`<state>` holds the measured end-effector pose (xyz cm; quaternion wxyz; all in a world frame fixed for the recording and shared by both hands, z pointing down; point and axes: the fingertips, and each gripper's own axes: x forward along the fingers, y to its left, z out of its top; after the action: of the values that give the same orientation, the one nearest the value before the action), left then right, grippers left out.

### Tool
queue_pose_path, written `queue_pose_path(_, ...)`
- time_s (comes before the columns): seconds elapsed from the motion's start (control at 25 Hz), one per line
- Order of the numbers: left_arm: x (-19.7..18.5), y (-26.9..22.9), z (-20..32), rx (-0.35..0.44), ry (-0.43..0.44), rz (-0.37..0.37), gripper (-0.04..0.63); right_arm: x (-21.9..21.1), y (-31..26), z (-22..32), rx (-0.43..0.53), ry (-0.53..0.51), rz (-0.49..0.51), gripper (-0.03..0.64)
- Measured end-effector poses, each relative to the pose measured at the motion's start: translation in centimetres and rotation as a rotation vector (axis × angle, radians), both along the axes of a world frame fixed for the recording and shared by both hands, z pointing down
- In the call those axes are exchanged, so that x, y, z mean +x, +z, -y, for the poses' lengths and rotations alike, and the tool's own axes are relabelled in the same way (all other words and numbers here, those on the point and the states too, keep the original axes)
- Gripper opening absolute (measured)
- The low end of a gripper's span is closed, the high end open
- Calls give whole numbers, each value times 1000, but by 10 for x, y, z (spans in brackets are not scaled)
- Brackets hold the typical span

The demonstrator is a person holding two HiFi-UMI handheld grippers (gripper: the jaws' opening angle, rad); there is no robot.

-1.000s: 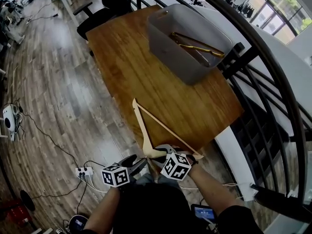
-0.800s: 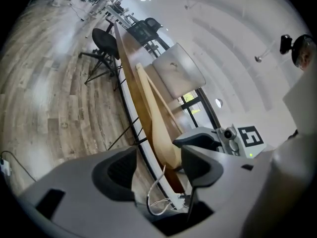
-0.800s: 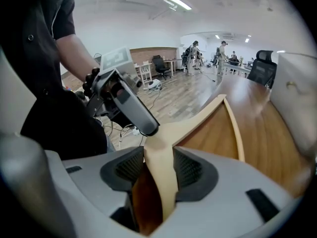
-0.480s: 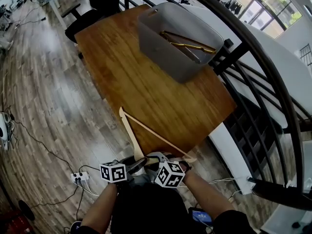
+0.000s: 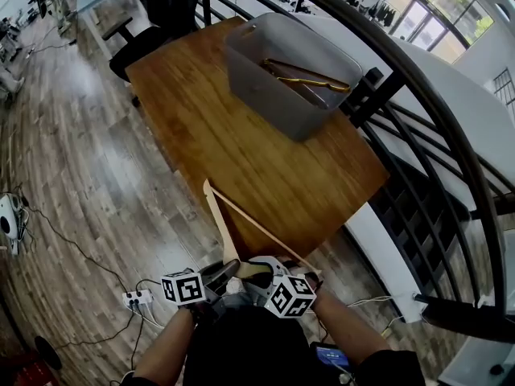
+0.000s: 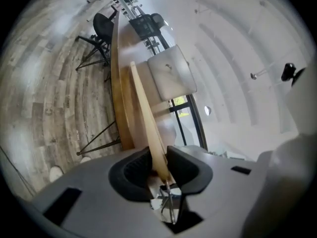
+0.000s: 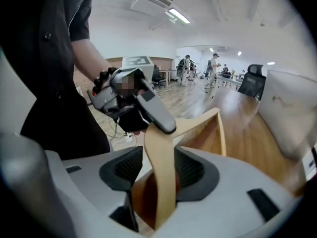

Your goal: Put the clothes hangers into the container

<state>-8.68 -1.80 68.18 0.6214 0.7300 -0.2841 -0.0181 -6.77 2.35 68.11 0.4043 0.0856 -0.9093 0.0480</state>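
Note:
A pale wooden hanger (image 5: 219,223) is held at the table's near edge, its triangle pointing out over the brown table (image 5: 241,151). My left gripper (image 5: 229,273) has just been closing, and its pads now press on the hanger's arm (image 6: 146,113) close to the neck. My right gripper (image 5: 259,270) is shut on the hanger's other arm (image 7: 198,125), which fills the gap between its pads. In the right gripper view, the left gripper (image 7: 148,108) bears on the same hanger from above. The grey container (image 5: 265,79) stands at the table's far end with other hangers (image 5: 310,77) lying inside.
A black curved railing (image 5: 434,95) runs along the table's right side, close to the container. A black office chair (image 5: 161,22) stands beyond the far left corner. A white power strip (image 5: 135,298) and cables lie on the wood floor at the left.
The left gripper's jaws have closed onto the hanger. Both grippers and the hanger have risen a little; the right grip looks the same.

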Motion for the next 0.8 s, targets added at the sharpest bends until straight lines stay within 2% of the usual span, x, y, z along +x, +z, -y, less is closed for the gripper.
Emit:
queue_pose_path(0.08, -2, -13, 7, 4, -42, -33, 88, 14, 1, 5, 81, 17, -45, 204)
queue_pose_path(0.12, -2, -18, 11, 14, -48, -26, 82, 21, 3, 10, 113, 43, -64, 206)
queue_pose_path(0.24, 2, -36, 20, 57, -33, 22, 72, 37, 10, 23, 160, 131, -94, 209)
queue_pose_path(0.44, 25, -76, 28, 141, 19, 38, 63, 52, 9, 41, 247, 231, -118, 207)
queue_pose_path(0.8, 55, -122, 65, 243, 51, 1, 68, 86, -44, 84, 394, 335, -53, 0)
